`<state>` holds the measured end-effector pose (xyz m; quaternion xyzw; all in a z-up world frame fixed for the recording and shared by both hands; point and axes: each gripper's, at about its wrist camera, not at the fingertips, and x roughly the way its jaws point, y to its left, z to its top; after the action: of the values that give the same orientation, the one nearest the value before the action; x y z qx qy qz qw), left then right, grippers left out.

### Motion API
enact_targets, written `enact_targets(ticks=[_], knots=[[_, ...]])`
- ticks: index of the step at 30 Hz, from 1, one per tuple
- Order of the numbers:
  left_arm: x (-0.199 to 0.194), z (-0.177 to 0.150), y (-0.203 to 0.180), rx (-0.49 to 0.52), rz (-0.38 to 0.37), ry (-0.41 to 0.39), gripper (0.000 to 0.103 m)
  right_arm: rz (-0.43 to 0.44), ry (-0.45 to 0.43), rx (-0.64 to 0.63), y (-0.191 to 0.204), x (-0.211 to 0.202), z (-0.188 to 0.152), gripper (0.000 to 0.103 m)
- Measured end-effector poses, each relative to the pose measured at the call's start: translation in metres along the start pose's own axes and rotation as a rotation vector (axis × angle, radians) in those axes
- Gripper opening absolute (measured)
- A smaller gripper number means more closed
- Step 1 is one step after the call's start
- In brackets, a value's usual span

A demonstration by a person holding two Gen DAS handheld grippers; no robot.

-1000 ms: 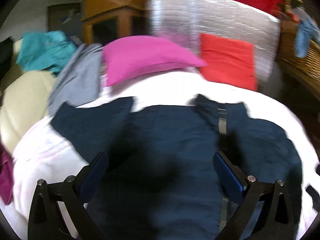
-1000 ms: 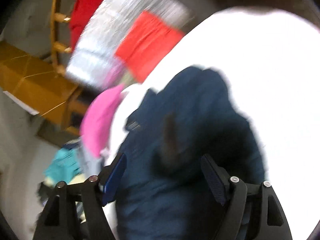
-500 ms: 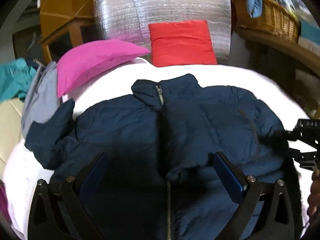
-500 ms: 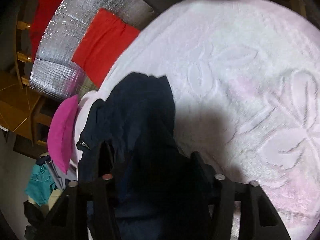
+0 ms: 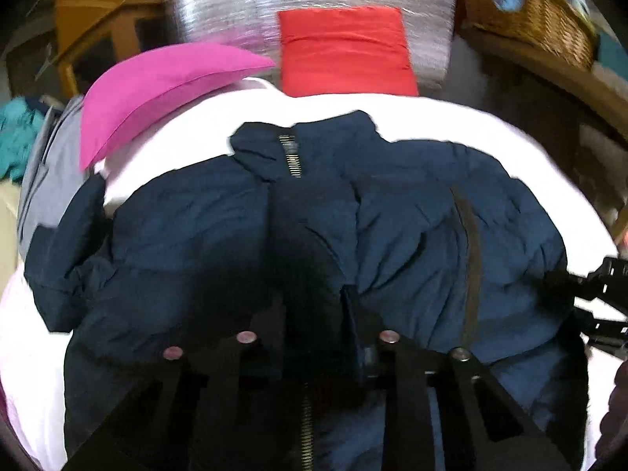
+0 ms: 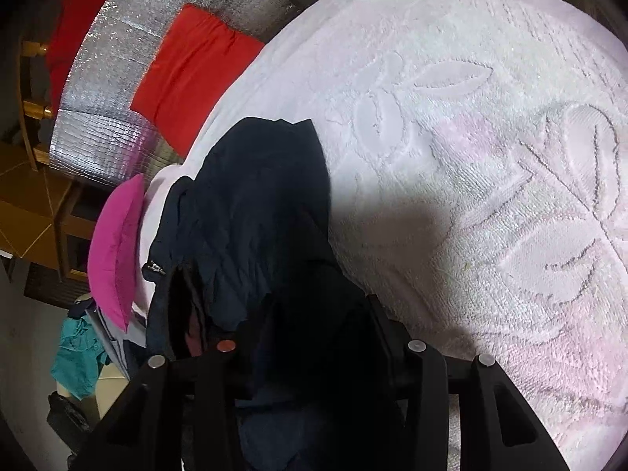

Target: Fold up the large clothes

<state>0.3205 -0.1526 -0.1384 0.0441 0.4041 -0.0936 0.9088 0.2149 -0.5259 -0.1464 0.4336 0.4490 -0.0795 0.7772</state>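
Now the navy jacket (image 5: 412, 235) lies spread on its back across the white bedspread (image 6: 471, 157), collar toward twelve o'clock and the zipper (image 5: 290, 157) running down toward six. In the left wrist view the left gripper (image 5: 314, 329) sits at six o'clock with its jaws having just closed; they are drawn in tight on a fold of the jacket's front beside the zipper, cloth bunched between them. At three o'clock in that view the right gripper (image 5: 588, 294) meets the jacket's edge, and a bit of a hand (image 5: 616, 396) shows at four o'clock.

In the right wrist view the right gripper (image 6: 314, 333) is at six o'clock, and its jaws have just been closing as well; dark jacket cloth fills the gap and the fingers press on it, though the pads themselves are buried in fabric.

Beyond the collar, a pink pillow (image 5: 157, 90) rests at eleven o'clock and a red pillow (image 5: 345, 51) at twelve, leaning on a silver padded board (image 5: 235, 11). A wicker basket (image 5: 549, 19) stands at two o'clock.
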Motion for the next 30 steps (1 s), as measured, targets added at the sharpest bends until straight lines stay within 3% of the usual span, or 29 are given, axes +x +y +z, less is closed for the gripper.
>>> enact_targets(ticks=[4, 10, 12, 13, 14, 17, 21, 23, 26, 28, 30], knots=[[-0.005, -0.004, 0.036, -0.133, -0.074, 0.011, 0.024, -0.001, -0.007, 0.009, 0.0, -0.001, -0.001, 0.047], [-0.018, -0.002, 0.085, -0.289, -0.128, -0.014, 0.025, -0.012, -0.015, -0.001, 0.006, 0.002, -0.003, 0.047], [-0.029, 0.001, 0.101, -0.351, -0.105, -0.063, 0.04, -0.012, -0.015, 0.002, 0.005, 0.002, -0.003, 0.047], [-0.035, 0.001, 0.107, -0.386, -0.093, -0.089, 0.06, -0.014, -0.017, 0.001, 0.006, 0.002, -0.003, 0.048], [-0.04, 0.001, 0.109, -0.412, -0.09, -0.116, 0.072, -0.018, -0.02, -0.001, 0.007, 0.003, -0.003, 0.049], [-0.048, 0.004, 0.088, -0.346, -0.13, -0.152, 0.077, -0.034, -0.029, -0.013, 0.011, 0.004, -0.004, 0.048], [-0.043, 0.007, 0.024, -0.124, -0.172, -0.118, 0.086, -0.049, -0.04, -0.016, 0.014, 0.005, -0.005, 0.048], [-0.031, 0.004, 0.0, -0.048, -0.149, -0.087, 0.087, -0.048, -0.041, -0.017, 0.015, 0.005, -0.006, 0.049], [0.0, -0.002, -0.028, 0.05, -0.035, 0.024, 0.087, -0.043, -0.038, -0.017, 0.015, 0.006, -0.005, 0.049], [0.012, -0.006, -0.031, 0.064, 0.01, 0.058, 0.086, -0.042, -0.037, -0.019, 0.015, 0.006, -0.004, 0.049], [0.003, -0.003, -0.02, 0.001, -0.039, 0.039, 0.072, -0.041, -0.035, -0.021, 0.016, 0.006, -0.004, 0.049]])
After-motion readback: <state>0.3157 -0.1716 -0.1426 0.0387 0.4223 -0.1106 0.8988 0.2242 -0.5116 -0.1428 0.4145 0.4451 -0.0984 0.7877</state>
